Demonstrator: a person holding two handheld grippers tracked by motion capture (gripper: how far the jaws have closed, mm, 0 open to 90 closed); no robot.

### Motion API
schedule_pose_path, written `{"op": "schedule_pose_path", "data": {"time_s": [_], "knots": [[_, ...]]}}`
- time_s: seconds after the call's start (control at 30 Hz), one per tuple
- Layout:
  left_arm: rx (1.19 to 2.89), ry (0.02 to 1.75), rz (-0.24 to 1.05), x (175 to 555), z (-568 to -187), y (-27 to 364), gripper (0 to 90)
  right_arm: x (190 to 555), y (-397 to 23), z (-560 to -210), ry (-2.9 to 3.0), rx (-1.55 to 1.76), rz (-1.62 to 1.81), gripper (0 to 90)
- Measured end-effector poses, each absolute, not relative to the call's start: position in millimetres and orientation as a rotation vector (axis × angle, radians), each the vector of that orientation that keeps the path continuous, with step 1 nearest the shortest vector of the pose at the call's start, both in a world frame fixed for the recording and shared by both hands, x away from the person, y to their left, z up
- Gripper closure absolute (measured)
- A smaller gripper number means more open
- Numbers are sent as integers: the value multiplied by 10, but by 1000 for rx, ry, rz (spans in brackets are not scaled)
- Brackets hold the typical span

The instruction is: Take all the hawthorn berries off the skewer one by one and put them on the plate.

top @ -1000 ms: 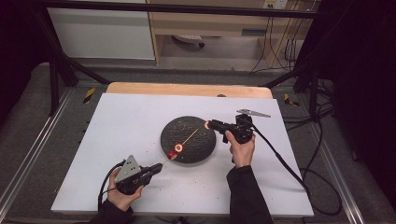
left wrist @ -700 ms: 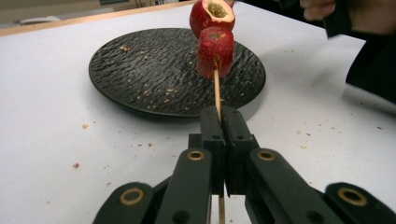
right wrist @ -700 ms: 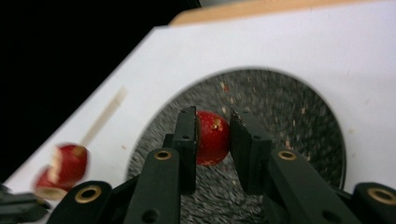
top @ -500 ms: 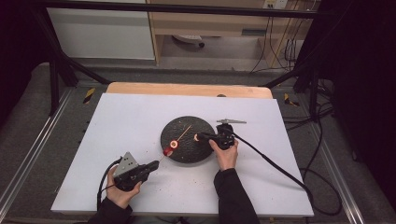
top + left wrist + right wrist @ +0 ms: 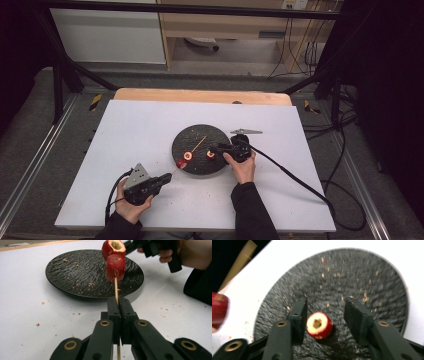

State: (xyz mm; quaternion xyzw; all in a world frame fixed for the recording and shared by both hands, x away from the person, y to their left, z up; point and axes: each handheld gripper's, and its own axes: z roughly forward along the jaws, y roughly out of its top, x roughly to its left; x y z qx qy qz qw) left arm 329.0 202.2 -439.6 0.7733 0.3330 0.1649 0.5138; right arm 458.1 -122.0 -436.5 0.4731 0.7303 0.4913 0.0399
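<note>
One black textured plate (image 5: pixel 199 150) is sitting on the white table (image 5: pixel 125 130), and two grippers are working near it. Fruit pieces count three: two red hollowed pieces (image 5: pixel 115 263) are sitting on one thin wooden skewer (image 5: pixel 116 290), and one loose red piece (image 5: pixel 319 325) is lying on the plate.

The left gripper (image 5: pixel 162 179) is resting at the near left of the table, its jaws pressing together on the lower part of the skewer, which is slanting up over the plate's near edge. The right gripper (image 5: pixel 216 148) is reaching in from the plate's right side, its jaws standing apart on either side of the loose piece (the left jaw is just beside it; whether it is touching, I cannot tell).

The high view is giving the layout: plate in the middle, skewer running diagonally across it, both hands (image 5: pixel 242 167) coming in from the bottom. The left gripper view is adding what the high view is blurring: the two skewered pieces are stacked, the upper one showing its pale cored hollow, and crumbs (image 5: pixel 75 285) are scattered over plate and table. The right gripper view is showing the loose piece's cream-coloured cut face with a hole in its centre, and a blurred red piece (image 5: pixel 219 308) at its left edge.
</note>
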Motion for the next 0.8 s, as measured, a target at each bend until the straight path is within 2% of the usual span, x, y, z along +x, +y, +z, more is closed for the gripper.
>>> {"op": "schedule_pose_path", "data": {"time_s": [0.13, 0.27, 0.37, 0.5, 0.8], "knots": [[1857, 800, 396, 3286, -4392, 2016, 882, 4498, -1269, -4209, 2213, 1395, 1552, 316], [1859, 796, 395, 3278, -4391, 2000, 882, 4381, -1283, -4113, 2231, 1343, 1599, 173], [1861, 789, 393, 3271, -4388, 1984, 882, 4285, -1278, -4077, 2261, 1315, 1617, 130], [1865, 777, 387, 3256, -4387, 1940, 882, 4172, -1252, -4062, 2298, 1291, 1662, 120], [1880, 731, 370, 3202, -4381, 1793, 882, 4019, -1180, -4105, 2359, 1271, 1740, 221]]}}
